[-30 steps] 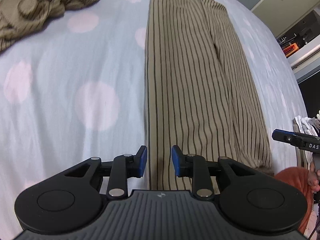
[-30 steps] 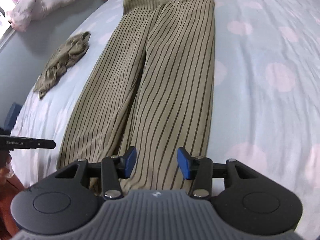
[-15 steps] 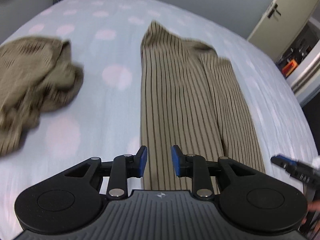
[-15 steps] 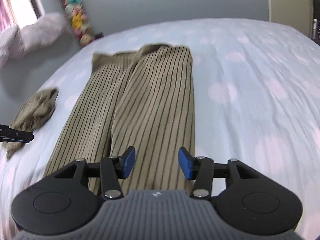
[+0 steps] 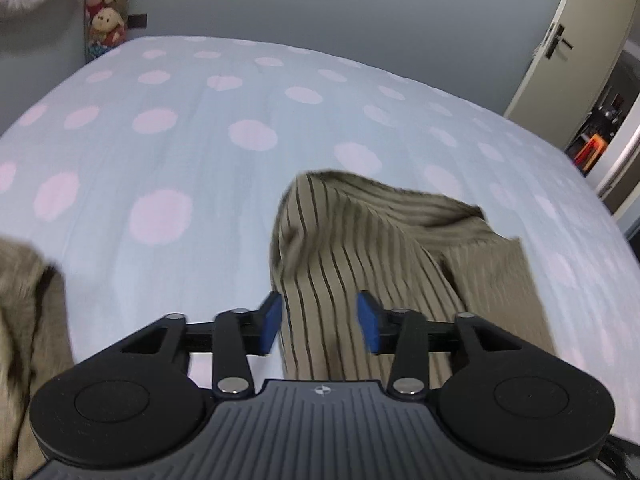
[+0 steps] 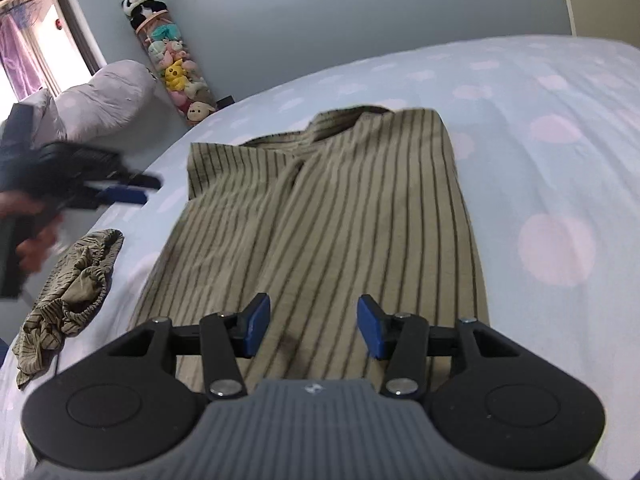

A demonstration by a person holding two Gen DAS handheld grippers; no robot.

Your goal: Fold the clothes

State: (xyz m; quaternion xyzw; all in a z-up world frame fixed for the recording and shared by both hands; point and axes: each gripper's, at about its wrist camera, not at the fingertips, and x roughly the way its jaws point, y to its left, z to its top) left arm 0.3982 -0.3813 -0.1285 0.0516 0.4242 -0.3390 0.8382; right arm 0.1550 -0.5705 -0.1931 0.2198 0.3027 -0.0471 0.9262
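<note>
1. Grippers: my left gripper (image 5: 319,322) and my right gripper (image 6: 312,326) both have their blue pads spread wide, nothing between them. Each hangs over cloth; whether they touch it, I cannot tell.
2. Trousers (image 6: 332,220), striped tan, lie flat on the dotted bedsheet (image 6: 560,160), both legs side by side. Long axis runs straight away from both grippers, waistband at the far end.
3. Left gripper sits over the trousers' left edge; the waistband corner (image 5: 316,188) lies just ahead of its pads and looks rumpled and raised.
4. Right gripper sits over the right-hand leg, with more cloth ahead of it, so the left is nearer the waistband.
5. Second striped garment (image 6: 72,292), crumpled, lies on the sheet well to the left, apart from the trousers.
6. Judgement: no crosswise fold shows. Any lengthwise fold would turn on pinching the two edges now below the pads.
</note>
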